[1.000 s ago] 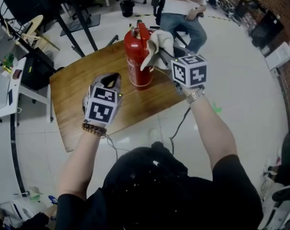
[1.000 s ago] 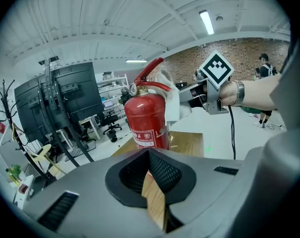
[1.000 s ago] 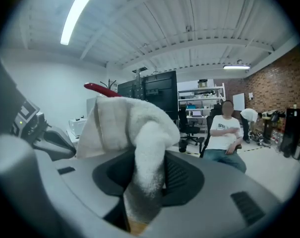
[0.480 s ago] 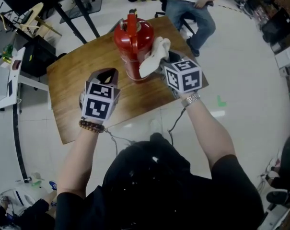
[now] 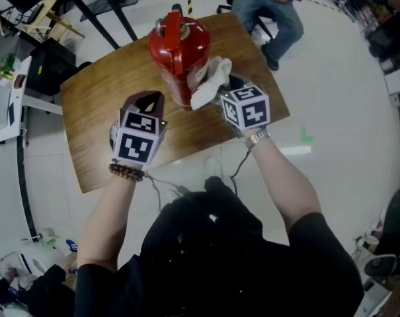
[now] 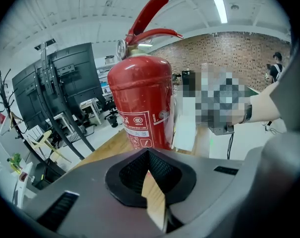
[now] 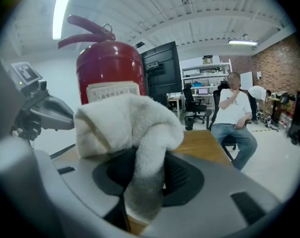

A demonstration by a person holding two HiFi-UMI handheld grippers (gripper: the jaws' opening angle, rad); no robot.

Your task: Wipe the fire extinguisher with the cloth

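A red fire extinguisher (image 5: 180, 51) stands upright on the wooden table (image 5: 100, 111); it also fills the left gripper view (image 6: 142, 108) and rises behind the cloth in the right gripper view (image 7: 110, 68). My right gripper (image 5: 223, 98) is shut on a white cloth (image 5: 209, 81), which presses against the extinguisher's right side low down. The cloth (image 7: 127, 128) bunches over the jaws in the right gripper view. My left gripper (image 5: 150, 104) is shut with nothing in it, just left of the extinguisher's base, pointing at it (image 6: 152, 182).
A person (image 5: 266, 5) sits on a chair beyond the table's far right corner. Black stand legs (image 5: 110, 8) and a dark cabinet (image 5: 44, 78) lie off the table's left side. White floor (image 5: 338, 111) surrounds the table on the right.
Both grippers have sunk. The right one has carried the cloth down the extinguisher's right side from near the top to the lower body. The left gripper stays shut beside the base.
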